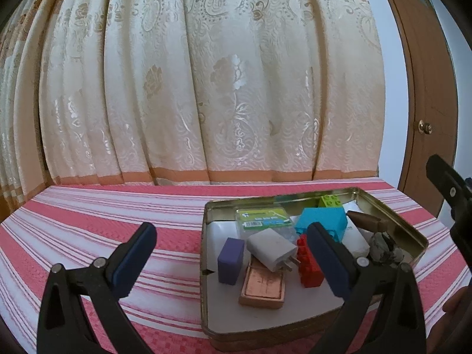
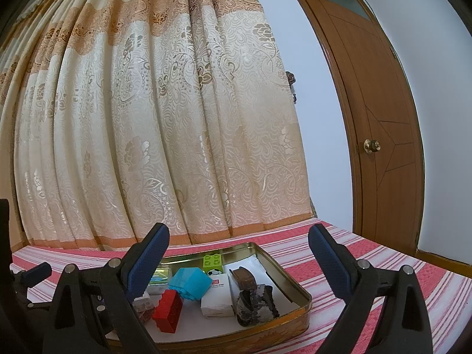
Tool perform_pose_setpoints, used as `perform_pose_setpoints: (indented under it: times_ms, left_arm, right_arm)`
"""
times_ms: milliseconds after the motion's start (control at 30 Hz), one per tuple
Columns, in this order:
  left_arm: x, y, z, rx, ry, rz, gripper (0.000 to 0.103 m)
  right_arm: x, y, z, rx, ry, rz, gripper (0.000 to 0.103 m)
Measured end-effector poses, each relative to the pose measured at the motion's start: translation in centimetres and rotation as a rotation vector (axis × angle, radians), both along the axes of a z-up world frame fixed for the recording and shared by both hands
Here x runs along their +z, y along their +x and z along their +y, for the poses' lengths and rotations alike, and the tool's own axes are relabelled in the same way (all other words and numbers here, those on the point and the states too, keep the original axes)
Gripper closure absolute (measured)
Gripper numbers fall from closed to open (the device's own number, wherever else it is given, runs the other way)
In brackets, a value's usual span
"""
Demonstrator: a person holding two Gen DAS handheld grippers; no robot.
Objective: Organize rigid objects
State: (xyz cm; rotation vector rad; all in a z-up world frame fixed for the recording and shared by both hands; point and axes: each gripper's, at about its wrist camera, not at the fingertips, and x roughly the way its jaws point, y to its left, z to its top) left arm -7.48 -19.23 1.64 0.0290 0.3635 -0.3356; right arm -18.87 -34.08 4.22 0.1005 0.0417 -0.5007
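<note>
A gold metal tin [image 1: 392,215] sits on the striped cloth and holds several rigid objects: a purple block [image 1: 231,261], a white charger [image 1: 273,249], a copper-coloured bar [image 1: 262,290], a red brick [image 1: 308,265], a cyan brick [image 1: 323,221], a green brick [image 1: 332,201] and a grey rock [image 1: 383,249]. My left gripper [image 1: 233,236] is open and empty above the tin's near left part. In the right wrist view the tin [image 2: 295,283] lies below my right gripper [image 2: 239,242], which is open and empty; the red brick [image 2: 168,309] and cyan brick [image 2: 190,283] show there.
The table has a red and white striped cloth [image 1: 103,236]. A cream patterned curtain [image 1: 206,88] hangs right behind it. A brown wooden door [image 2: 380,135] stands at the right. My right gripper's black body [image 1: 451,194] shows at the left wrist view's right edge.
</note>
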Motion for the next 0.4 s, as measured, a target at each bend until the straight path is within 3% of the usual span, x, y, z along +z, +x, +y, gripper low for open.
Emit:
perform_pose_setpoints:
  times_ms: [400]
  left_arm:
    - [-0.08, 0.22, -0.1, 0.006, 0.004, 0.014, 0.0]
  right_arm:
    - [0.0, 0.28, -0.12, 0.005, 0.012, 0.01, 0.006]
